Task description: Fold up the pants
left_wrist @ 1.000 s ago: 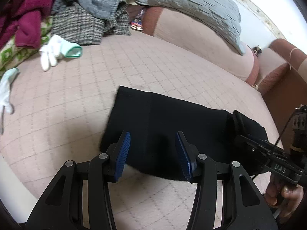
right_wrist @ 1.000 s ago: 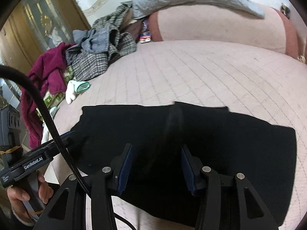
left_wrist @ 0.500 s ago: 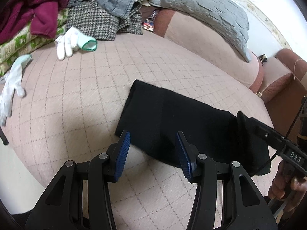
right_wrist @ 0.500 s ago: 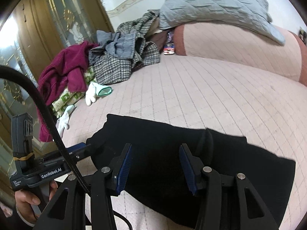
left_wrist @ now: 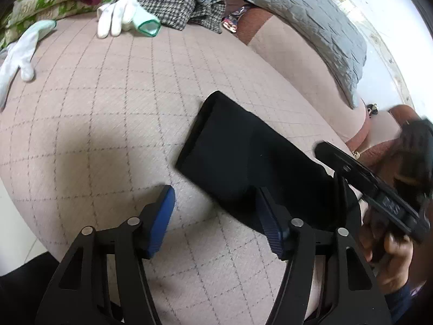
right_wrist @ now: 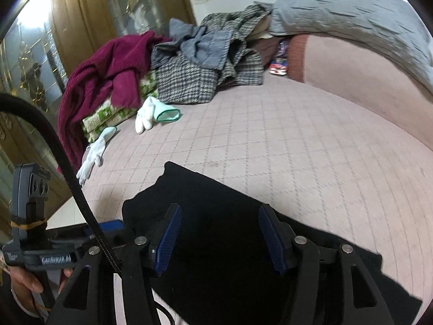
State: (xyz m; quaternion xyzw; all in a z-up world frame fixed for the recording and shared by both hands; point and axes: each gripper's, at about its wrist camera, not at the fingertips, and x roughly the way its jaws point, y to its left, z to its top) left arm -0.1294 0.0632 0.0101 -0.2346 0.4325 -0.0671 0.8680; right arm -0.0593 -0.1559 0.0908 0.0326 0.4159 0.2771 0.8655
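The black pants (left_wrist: pixel 243 157) lie folded flat in a rectangle on the pink quilted bed (left_wrist: pixel 108 94); they also show in the right wrist view (right_wrist: pixel 216 233). My left gripper (left_wrist: pixel 213 219) is open and empty, raised above the near left corner of the pants. My right gripper (right_wrist: pixel 219 241) is open and empty, held above the middle of the pants. The right gripper's body shows in the left wrist view (left_wrist: pixel 360 178), at the right end of the pants.
A heap of clothes (right_wrist: pixel 189 62) with a maroon garment (right_wrist: pixel 108 75) sits at the far side. Two white gloves (right_wrist: pixel 151 113) lie near it. A grey quilted pillow (left_wrist: pixel 311 19) rests on the pink headboard. The bed edge is close on the left.
Both grippers have pulled back and up from the pants. The pants appear smaller and lie flat, with the raised fold gone.
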